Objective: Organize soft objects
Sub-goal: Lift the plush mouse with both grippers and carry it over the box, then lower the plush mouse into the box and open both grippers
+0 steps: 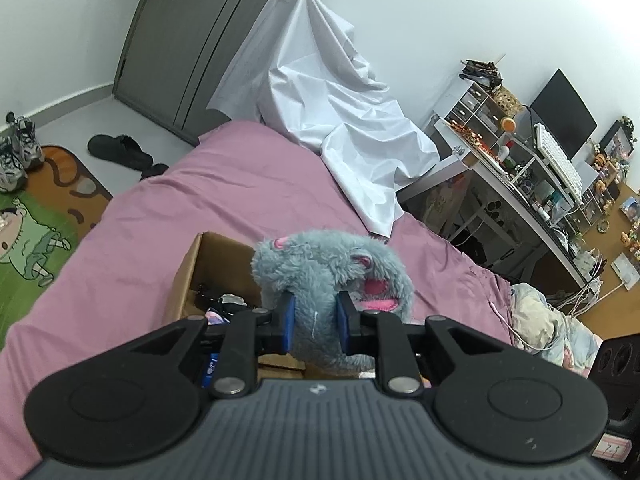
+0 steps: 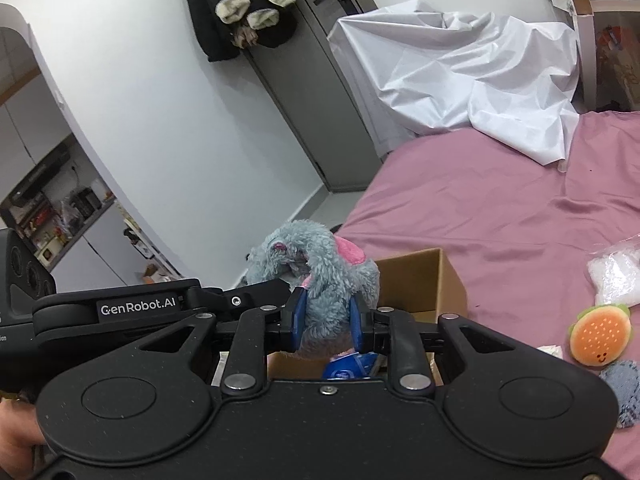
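A grey plush toy with pink ears [image 1: 332, 276] is held by both grippers above an open cardboard box [image 1: 208, 264] on the pink bed. My left gripper [image 1: 316, 320] is shut on the toy's body between its blue pads. My right gripper [image 2: 326, 322] is shut on the same grey plush toy [image 2: 320, 276], over the box [image 2: 420, 280]. The left gripper's body also shows in the right wrist view [image 2: 160, 304], touching the toy from the left. Dark and blue items lie inside the box.
A burger-shaped plush [image 2: 600, 334], a grey knitted item [image 2: 624, 392] and a clear plastic bag [image 2: 616, 276] lie on the pink bed [image 2: 500, 208]. A white sheet [image 1: 340, 112] drapes over something at the far end. A cluttered desk [image 1: 520, 168] stands right of the bed.
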A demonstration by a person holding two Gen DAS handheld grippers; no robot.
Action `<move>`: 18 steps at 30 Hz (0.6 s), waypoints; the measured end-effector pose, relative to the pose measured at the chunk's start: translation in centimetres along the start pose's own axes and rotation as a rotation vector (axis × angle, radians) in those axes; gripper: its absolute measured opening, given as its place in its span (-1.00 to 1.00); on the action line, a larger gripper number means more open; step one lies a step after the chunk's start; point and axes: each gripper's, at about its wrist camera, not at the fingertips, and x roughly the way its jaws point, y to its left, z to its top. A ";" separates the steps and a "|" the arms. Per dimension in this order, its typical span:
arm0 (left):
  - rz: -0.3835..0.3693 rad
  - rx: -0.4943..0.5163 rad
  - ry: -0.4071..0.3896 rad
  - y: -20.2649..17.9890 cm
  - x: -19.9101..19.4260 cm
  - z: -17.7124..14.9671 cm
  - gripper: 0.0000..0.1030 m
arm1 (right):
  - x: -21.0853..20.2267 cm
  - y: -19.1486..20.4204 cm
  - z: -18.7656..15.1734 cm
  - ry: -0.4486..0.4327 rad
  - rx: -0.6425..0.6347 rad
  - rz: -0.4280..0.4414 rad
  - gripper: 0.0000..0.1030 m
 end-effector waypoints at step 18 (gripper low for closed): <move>0.035 -0.118 0.085 2.5 5.8 0.6 -0.60 | 3.1 -2.3 0.4 0.064 0.039 -0.084 -0.05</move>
